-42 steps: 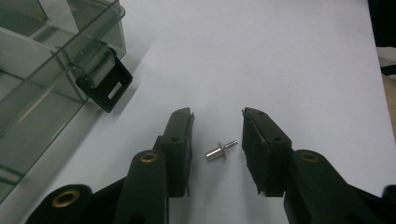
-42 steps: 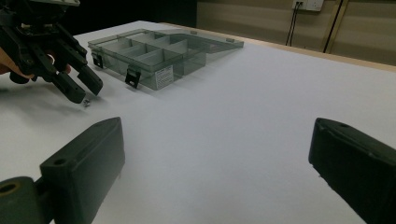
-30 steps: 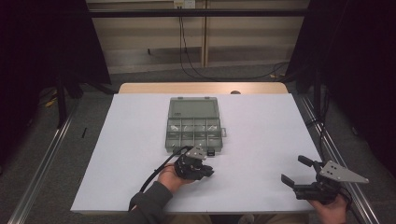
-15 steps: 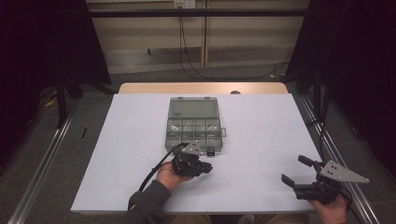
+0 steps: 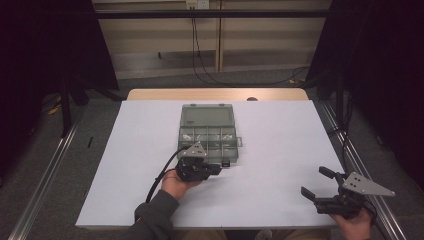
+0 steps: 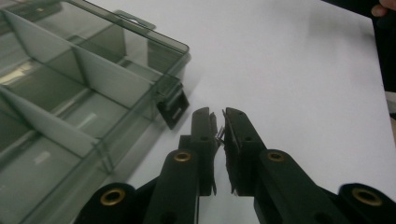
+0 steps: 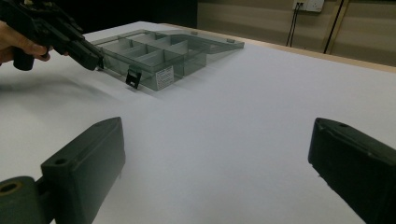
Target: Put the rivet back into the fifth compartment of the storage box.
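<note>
Metal glinting between the left claw's (image 6: 218,125) tips suggests it is clenching a tiny part (image 6: 219,134), too small to identify, just off the near right corner of the box (image 5: 207,131), beside its hanging latch (image 6: 172,108). That open, smoky plastic box is sitting mid-worktop (image 5: 280,150) toward the far edge. The step looks like carrying the part to a compartment; next it needs lifting over the wall and releasing. The right claw (image 5: 316,184) is waiting released near the near right corner.
</note>
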`<state>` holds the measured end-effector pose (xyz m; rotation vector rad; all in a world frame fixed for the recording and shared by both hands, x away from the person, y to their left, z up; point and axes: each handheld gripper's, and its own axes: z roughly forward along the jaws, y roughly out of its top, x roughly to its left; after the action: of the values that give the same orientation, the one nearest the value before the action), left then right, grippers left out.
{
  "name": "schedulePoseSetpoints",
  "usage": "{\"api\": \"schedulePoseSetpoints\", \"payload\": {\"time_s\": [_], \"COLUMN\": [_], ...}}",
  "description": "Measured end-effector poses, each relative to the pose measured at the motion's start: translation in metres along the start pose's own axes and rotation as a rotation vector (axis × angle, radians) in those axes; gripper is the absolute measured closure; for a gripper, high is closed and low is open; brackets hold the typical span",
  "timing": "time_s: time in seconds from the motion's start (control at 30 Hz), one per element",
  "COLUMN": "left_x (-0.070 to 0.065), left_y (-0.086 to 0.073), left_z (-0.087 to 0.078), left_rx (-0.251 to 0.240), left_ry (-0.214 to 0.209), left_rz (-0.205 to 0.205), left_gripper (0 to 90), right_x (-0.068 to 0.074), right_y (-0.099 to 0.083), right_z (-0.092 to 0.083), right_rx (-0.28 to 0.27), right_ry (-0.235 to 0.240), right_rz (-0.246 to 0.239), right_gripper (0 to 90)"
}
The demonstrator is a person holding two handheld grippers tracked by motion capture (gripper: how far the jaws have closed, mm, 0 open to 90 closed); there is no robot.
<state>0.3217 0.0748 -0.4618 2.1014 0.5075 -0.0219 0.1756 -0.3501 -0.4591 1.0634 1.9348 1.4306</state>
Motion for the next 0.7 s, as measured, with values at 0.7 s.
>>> {"api": "schedulePoseSetpoints", "payload": {"time_s": [0.7], "left_x": [0.016], "left_y": [0.002], "left_z": [-0.020], "left_rx": [-0.101], "left_ry": [0.066], "left_rz": [-0.047], "left_gripper": [82.7], "right_x": [0.001], "right_y": [0.000], "right_z": [0.001], "right_rx": [0.001], "right_ry": [0.004], "right_rz": [-0.001], "right_gripper": [3.6]}}
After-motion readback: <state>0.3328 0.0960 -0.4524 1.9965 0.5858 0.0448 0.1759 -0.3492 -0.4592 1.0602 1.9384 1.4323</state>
